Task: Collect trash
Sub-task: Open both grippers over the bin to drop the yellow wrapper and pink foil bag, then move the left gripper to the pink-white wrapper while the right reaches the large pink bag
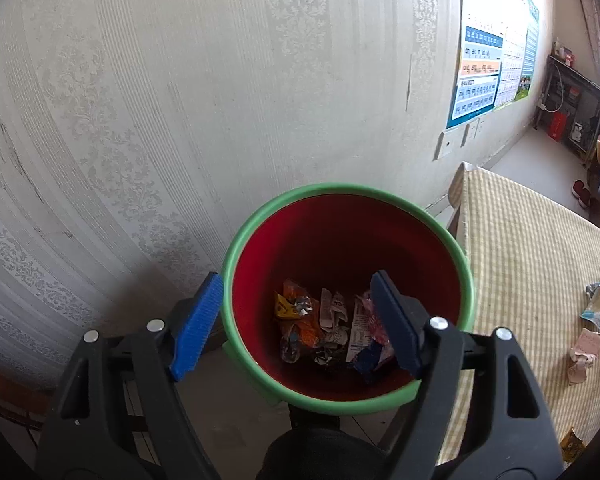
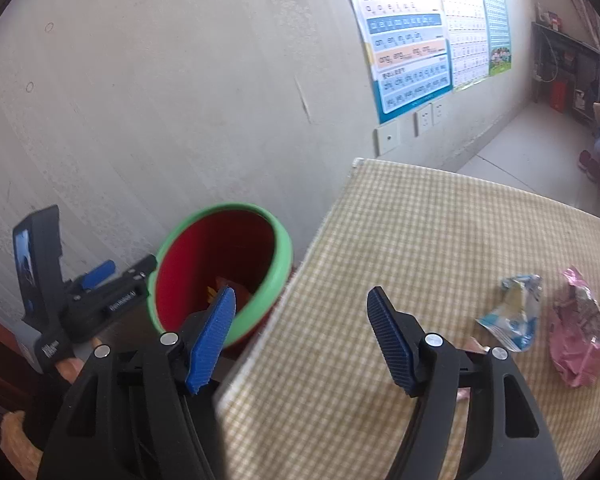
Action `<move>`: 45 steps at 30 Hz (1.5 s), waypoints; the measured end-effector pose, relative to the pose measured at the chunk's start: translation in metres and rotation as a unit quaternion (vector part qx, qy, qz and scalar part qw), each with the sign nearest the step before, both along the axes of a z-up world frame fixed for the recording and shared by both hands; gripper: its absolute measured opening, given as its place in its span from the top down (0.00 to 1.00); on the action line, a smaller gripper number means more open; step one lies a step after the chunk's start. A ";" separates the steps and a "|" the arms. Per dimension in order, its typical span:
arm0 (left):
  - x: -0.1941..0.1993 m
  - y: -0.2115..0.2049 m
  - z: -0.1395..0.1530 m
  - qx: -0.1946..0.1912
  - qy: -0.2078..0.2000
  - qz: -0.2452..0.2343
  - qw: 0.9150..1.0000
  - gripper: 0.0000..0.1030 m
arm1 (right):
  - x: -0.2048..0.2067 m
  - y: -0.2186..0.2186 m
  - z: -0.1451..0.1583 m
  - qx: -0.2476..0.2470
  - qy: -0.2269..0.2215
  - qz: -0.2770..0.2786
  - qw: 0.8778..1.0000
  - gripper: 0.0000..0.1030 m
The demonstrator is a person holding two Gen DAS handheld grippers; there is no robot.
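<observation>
Both grippers empty; wrappers remain on the worktop.

My left gripper (image 1: 296,320) hangs over the bin (image 1: 256,364) with jaws spread wide, holding nothing; crumpled wrappers (image 1: 328,324) lie at the bottom. My right gripper (image 2: 300,340) is also spread and empty, above the near edge of the checked worktop (image 2: 380,240). Farther right lie a blue wrapper (image 2: 512,316) and a pink wrapper (image 2: 576,340), just beside each other. I judge the next pick best made on the blue one: approach low, straddle a raised crease, and close fully before lifting toward the bin beside the worktop.
</observation>
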State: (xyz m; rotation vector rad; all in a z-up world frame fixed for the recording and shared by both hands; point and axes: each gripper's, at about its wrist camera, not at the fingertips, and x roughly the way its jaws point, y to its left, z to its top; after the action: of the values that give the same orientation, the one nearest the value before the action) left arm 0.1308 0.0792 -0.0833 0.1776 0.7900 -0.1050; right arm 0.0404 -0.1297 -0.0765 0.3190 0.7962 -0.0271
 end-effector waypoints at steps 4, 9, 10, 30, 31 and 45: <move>-0.015 -0.014 0.001 0.003 -0.001 -0.018 1.000 0.27 | -0.039 -0.042 -0.020 -0.042 0.026 -0.060 0.997 0.35; -0.032 -0.031 0.003 0.001 0.001 -0.036 0.999 0.27 | -0.085 -0.120 -0.040 -0.054 0.048 -0.187 0.980 0.35; -0.036 -0.035 0.003 0.000 0.002 -0.041 0.999 0.27 | -0.090 -0.134 -0.043 -0.060 0.054 -0.209 0.975 0.35; -0.087 -0.124 -0.004 0.014 0.022 -0.146 0.989 0.27 | -0.118 -0.187 -0.078 0.017 0.078 -0.208 0.975 0.39; -0.088 -0.129 -0.006 0.013 0.025 -0.155 0.988 0.27 | -0.125 -0.182 -0.076 0.023 0.076 -0.205 0.975 0.39; -0.115 -0.213 -0.035 0.002 0.072 -0.273 0.959 0.27 | -0.165 -0.166 -0.076 0.041 0.064 -0.228 0.971 0.38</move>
State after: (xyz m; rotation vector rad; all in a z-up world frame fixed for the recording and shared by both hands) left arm 0.0157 -0.1335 -0.1182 0.3934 0.8693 -0.6459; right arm -0.1246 -0.2955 -0.1522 0.5790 0.8392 -0.4511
